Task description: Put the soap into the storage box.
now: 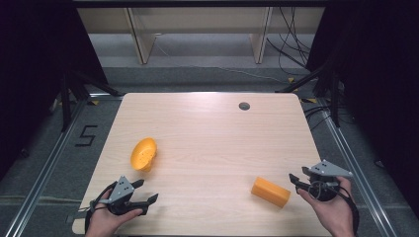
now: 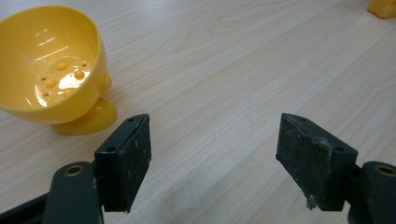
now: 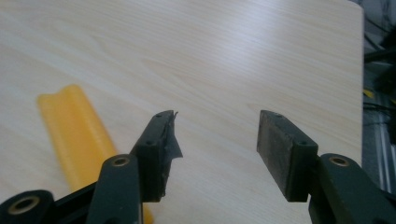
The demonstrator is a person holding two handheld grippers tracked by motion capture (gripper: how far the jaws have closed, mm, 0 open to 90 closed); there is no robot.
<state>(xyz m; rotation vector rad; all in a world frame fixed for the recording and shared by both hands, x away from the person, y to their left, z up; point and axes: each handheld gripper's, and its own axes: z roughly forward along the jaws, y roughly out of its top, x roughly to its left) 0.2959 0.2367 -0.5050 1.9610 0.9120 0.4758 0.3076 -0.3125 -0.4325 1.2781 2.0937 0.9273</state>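
Observation:
A yellow perforated bowl (image 1: 143, 154) on a small foot lies tipped on its side on the left of the wooden table (image 1: 212, 128). In the left gripper view the bowl (image 2: 51, 70) is ahead and to the left. My left gripper (image 1: 148, 189) rests near the front left edge, open and empty (image 2: 215, 126). An orange block (image 1: 270, 191) lies at the front right, and its corner (image 2: 383, 7) shows far off in the left gripper view. My right gripper (image 1: 295, 183) sits just right of the block, open (image 3: 215, 116), with the block (image 3: 74, 130) beside its left jaw.
A round grey cable hole (image 1: 244, 105) sits near the table's far edge. Metal floor rails (image 1: 49, 163) run along both sides of the table. Cables (image 1: 291, 49) and wooden furniture legs (image 1: 141, 42) stand beyond the far edge.

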